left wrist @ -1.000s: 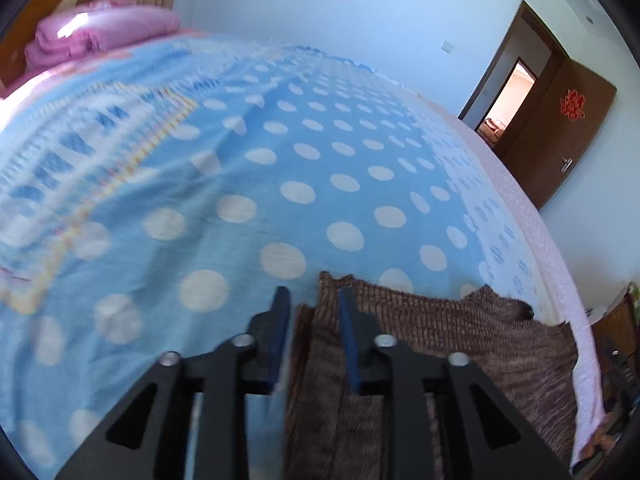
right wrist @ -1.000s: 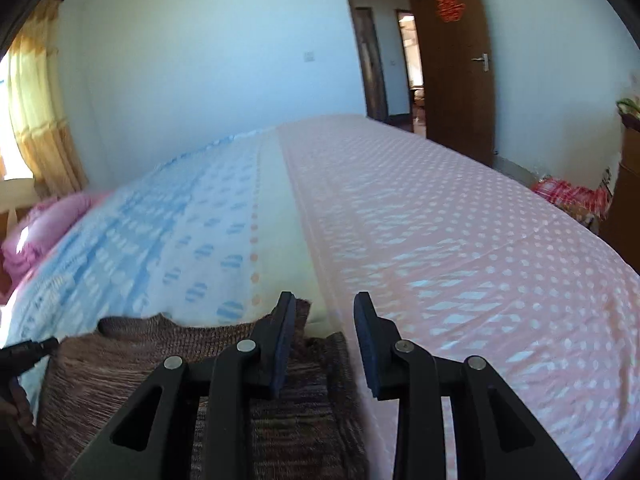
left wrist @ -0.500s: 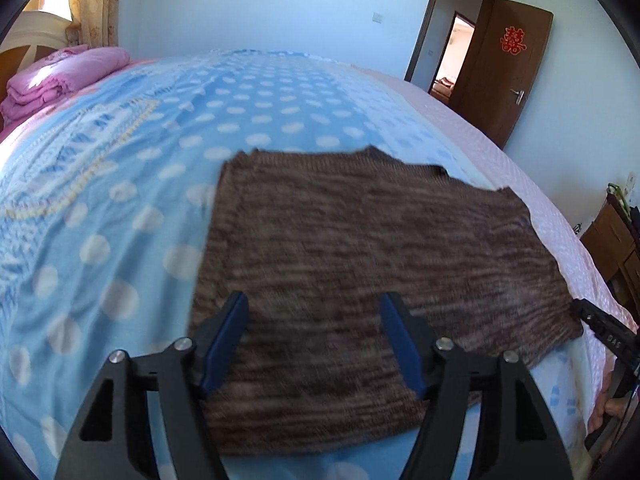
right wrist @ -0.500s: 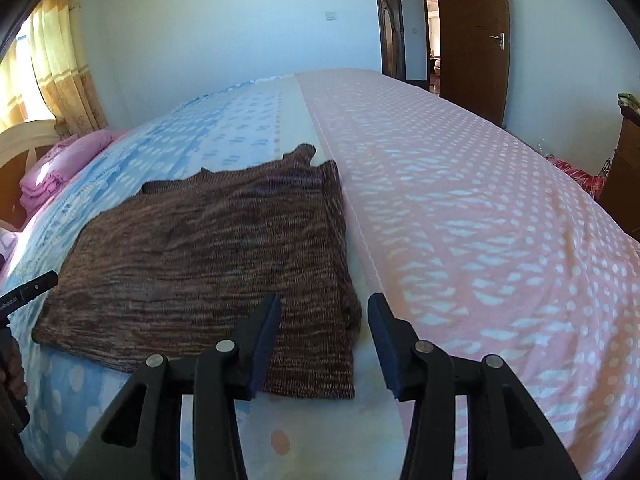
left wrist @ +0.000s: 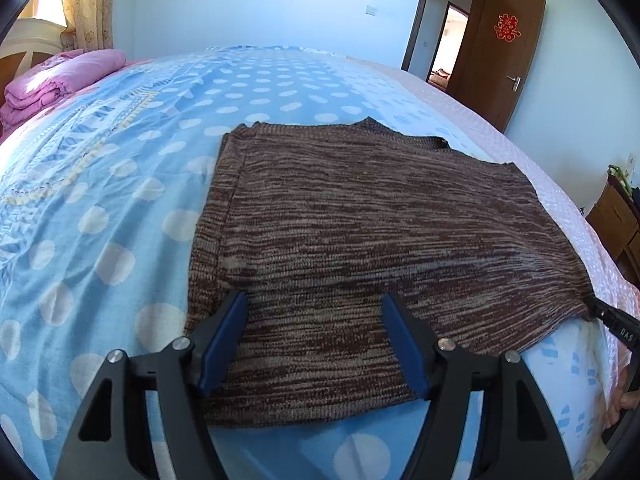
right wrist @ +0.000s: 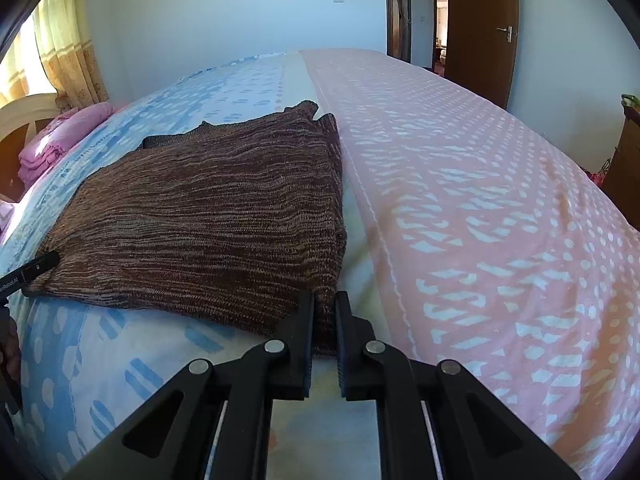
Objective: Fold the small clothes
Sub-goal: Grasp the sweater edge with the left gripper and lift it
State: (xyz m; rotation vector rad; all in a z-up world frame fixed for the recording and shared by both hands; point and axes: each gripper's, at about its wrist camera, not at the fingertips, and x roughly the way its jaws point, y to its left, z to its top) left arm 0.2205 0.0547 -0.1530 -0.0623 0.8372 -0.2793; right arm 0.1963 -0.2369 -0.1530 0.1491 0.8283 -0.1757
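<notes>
A brown knit garment point(left wrist: 360, 240) lies flat on the bed, folded into a broad rectangle; it also shows in the right wrist view point(right wrist: 208, 216). My left gripper point(left wrist: 314, 332) is open, its blue pads spread over the garment's near edge. My right gripper point(right wrist: 325, 320) is shut on the garment's near right corner. The right gripper's tip point(left wrist: 612, 320) shows at the garment's right corner in the left wrist view. The left gripper's tip point(right wrist: 30, 270) shows at the garment's left corner in the right wrist view.
The bed has a blue dotted cover point(left wrist: 120, 160) on the left and a pink patterned one point(right wrist: 480, 184) on the right. Folded pink bedding point(left wrist: 60, 80) lies at the head. A brown door point(left wrist: 504, 52) stands open at the far wall. A wooden cabinet point(left wrist: 616, 220) stands right.
Both grippers pulled back from the garment's far edge to its near edge. The left gripper opened wide. The right gripper closed on the near right corner.
</notes>
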